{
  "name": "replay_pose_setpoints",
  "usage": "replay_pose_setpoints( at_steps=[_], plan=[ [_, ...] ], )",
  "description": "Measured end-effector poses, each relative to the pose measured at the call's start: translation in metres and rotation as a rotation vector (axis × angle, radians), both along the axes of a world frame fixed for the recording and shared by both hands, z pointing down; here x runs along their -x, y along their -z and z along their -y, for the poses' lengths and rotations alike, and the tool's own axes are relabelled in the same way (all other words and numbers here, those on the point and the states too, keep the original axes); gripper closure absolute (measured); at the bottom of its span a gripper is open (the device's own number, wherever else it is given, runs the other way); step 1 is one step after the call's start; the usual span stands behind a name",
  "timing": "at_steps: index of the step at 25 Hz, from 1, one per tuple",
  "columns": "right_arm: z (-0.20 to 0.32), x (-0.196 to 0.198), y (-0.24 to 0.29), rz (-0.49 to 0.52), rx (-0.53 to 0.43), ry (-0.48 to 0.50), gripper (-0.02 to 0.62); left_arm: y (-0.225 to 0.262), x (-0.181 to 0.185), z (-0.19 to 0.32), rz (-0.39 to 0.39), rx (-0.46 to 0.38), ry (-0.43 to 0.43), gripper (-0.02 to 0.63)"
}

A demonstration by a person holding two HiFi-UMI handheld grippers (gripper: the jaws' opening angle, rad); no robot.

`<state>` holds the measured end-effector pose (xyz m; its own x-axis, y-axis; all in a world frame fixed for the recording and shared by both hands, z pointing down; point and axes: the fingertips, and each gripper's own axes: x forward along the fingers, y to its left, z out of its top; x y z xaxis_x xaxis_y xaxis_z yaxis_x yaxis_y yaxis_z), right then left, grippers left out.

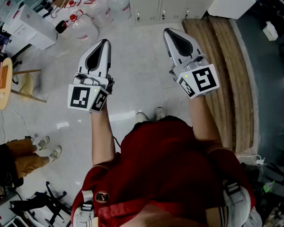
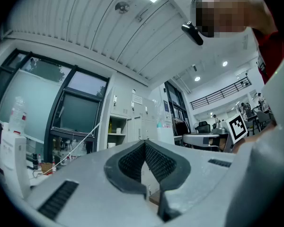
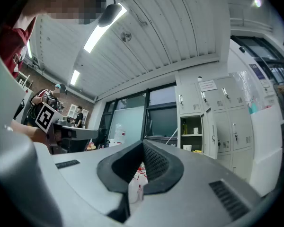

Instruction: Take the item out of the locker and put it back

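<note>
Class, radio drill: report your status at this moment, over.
Left tool and right tool shut, empty. Open locker ahead, cup on shelf. Water jugs stand left of it.

A yellowish bottle [image 3: 184,126] stands upright inside the open locker [image 3: 223,126].

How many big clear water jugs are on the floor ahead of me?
3: the nearest jug, the middle jug, the far jug beside the lockers; more may be hidden.

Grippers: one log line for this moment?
phase: pre-reach | left gripper: shut, empty | right gripper: shut, empty | locker: one compartment open, not yet reached
</note>
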<state>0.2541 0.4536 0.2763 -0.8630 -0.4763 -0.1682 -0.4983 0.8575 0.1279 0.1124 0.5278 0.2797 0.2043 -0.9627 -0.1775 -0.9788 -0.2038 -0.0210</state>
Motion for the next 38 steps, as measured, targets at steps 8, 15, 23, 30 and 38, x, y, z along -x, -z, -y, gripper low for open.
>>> replay_pose_setpoints(
  at_steps=[8, 15, 23, 30, 38],
  plan=[
    [-0.004, 0.013, 0.003, 0.025, 0.010, 0.010, 0.603, -0.001, 0.014, -0.008, -0.008, -0.005, 0.005, 0.598],
    [0.001, 0.048, 0.002, 0.019, 0.010, -0.033, 0.603, 0.001, 0.047, -0.015, 0.005, -0.017, -0.009, 0.598],
    [0.029, 0.076, 0.004, -0.005, 0.017, -0.082, 0.504, 0.002, 0.089, 0.006, -0.029, -0.028, -0.006, 0.598],
    [0.094, 0.102, -0.005, -0.035, 0.007, -0.128, 0.449, -0.007, 0.118, 0.067, -0.030, -0.007, 0.009, 0.598],
    [0.223, 0.133, -0.009, -0.029, 0.000, -0.164, 0.428, -0.005, 0.154, 0.189, -0.007, 0.013, 0.031, 0.598]
  ],
)
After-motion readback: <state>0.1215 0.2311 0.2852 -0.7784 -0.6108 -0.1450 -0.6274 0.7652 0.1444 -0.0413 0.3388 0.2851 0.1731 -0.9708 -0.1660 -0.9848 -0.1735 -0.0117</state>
